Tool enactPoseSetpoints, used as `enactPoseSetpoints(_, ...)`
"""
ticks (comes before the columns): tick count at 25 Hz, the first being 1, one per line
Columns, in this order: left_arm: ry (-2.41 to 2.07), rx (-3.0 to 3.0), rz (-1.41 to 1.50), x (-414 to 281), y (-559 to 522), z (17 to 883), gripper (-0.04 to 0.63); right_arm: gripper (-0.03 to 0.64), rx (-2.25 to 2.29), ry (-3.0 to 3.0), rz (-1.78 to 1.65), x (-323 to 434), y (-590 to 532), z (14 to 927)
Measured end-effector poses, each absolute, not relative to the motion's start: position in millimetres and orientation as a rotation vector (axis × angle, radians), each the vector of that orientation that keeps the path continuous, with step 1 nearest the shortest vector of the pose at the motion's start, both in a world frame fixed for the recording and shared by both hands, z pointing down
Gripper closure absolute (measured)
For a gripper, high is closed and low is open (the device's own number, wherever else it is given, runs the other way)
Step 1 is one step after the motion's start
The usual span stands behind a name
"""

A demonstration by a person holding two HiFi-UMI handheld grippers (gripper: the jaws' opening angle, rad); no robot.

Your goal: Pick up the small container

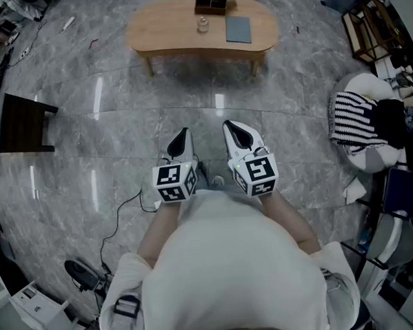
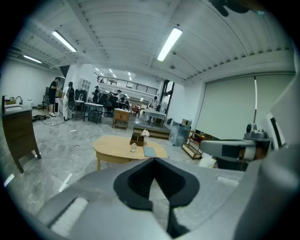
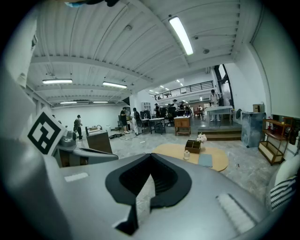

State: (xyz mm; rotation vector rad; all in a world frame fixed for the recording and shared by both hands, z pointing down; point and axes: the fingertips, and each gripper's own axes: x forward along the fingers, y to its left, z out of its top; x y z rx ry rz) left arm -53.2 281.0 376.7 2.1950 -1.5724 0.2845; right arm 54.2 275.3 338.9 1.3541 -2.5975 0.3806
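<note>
The small container is a clear glass jar (image 1: 202, 24) standing on the oval wooden table (image 1: 165, 32) far ahead of me, also seen as the jar (image 2: 133, 147) in the left gripper view and the jar (image 3: 186, 154) in the right gripper view. Both grippers are held close to my body over the floor, well short of the table. My left gripper (image 1: 179, 137) is shut with nothing in it, its tips (image 2: 153, 160) meeting. Beside it, my right gripper (image 1: 235, 129) is likewise shut and holds nothing, jaws (image 3: 150, 155) together.
On the table with the jar are a dark compartment box (image 1: 210, 2) with flowers and a grey-blue pad (image 1: 238, 29). A dark side table (image 1: 21, 122) stands at left. A beanbag with striped cloth (image 1: 359, 118) and a rack (image 1: 368, 28) are at right. A cable (image 1: 120, 220) lies on the floor.
</note>
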Motion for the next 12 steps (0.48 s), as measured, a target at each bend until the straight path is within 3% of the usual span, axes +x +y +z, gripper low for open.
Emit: enactPoseSetpoints(12, -1.613, 2.226, 0.249, -49.8, 339.6, 359.0, 0.593, 0.620, 1.356, -2.606, 0.385, 67.2, 338.5, 336.2)
